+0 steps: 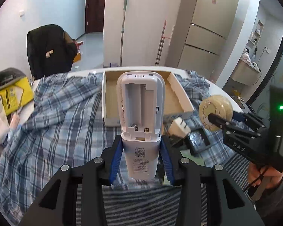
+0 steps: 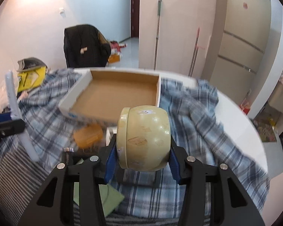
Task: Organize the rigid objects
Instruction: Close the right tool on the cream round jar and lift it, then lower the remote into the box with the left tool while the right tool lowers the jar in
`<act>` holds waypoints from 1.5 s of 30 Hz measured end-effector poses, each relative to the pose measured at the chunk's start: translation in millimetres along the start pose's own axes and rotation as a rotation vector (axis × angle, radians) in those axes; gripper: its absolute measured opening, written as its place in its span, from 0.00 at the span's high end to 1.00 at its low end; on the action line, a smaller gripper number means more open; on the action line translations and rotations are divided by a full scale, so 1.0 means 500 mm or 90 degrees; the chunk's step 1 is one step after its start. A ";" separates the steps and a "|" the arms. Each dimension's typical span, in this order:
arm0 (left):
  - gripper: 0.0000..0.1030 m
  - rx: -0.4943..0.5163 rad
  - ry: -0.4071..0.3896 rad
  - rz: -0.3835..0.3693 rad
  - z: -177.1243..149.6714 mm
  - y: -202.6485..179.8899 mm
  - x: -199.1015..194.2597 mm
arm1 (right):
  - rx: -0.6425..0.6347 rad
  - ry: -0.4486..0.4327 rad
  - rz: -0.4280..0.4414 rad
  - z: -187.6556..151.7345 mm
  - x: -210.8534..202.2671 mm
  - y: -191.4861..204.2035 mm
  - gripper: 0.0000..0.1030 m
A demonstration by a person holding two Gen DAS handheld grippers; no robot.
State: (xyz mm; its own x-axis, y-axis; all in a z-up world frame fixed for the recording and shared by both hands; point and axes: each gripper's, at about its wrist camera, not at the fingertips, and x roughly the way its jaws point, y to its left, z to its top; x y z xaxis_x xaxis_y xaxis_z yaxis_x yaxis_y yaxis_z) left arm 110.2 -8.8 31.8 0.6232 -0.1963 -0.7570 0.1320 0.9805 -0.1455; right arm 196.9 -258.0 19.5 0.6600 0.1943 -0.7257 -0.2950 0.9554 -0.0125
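My left gripper (image 1: 141, 146) is shut on a white remote control (image 1: 140, 113) with its battery bay open, held above the plaid cloth in front of the open cardboard box (image 1: 111, 101). My right gripper (image 2: 142, 146) is shut on a round cream-yellow tin (image 2: 143, 137), held on its side above the cloth, just in front of the box (image 2: 115, 96). In the left wrist view the right gripper (image 1: 215, 120) and the tin (image 1: 216, 111) show at the right. In the right wrist view the remote (image 2: 18, 116) shows edge-on at the left.
A white plug adapter (image 1: 179, 128) and a dark framed tray (image 1: 198, 139) lie right of the box. An orange case (image 2: 88, 134) and a green paper (image 2: 107, 195) lie on the plaid cloth (image 2: 198, 116). A yellow box (image 1: 13, 94) sits far left. A chair with a black jacket (image 1: 49, 49) stands behind the table.
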 end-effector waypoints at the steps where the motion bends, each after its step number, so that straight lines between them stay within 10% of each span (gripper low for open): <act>1: 0.59 0.001 -0.003 0.001 0.012 -0.001 0.001 | -0.001 -0.012 -0.001 0.015 -0.006 0.002 0.55; 13: 0.59 -0.011 -0.044 0.056 0.161 0.009 0.088 | 0.107 -0.094 0.011 0.207 0.059 -0.005 0.55; 26: 0.59 0.006 0.048 0.102 0.185 0.055 0.301 | 0.151 -0.038 0.027 0.150 0.219 -0.073 0.55; 45: 0.59 -0.004 0.034 0.093 0.148 0.095 0.400 | 0.078 0.058 0.039 0.121 0.292 -0.021 0.55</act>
State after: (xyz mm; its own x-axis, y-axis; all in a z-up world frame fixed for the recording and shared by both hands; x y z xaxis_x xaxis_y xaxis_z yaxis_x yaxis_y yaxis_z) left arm 297.8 -1.9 -79.4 0.5941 -0.0513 -0.8028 0.0388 0.9986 -0.0351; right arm 338.2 -226.2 -44.5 0.5760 0.2370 -0.7824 -0.2428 0.9635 0.1132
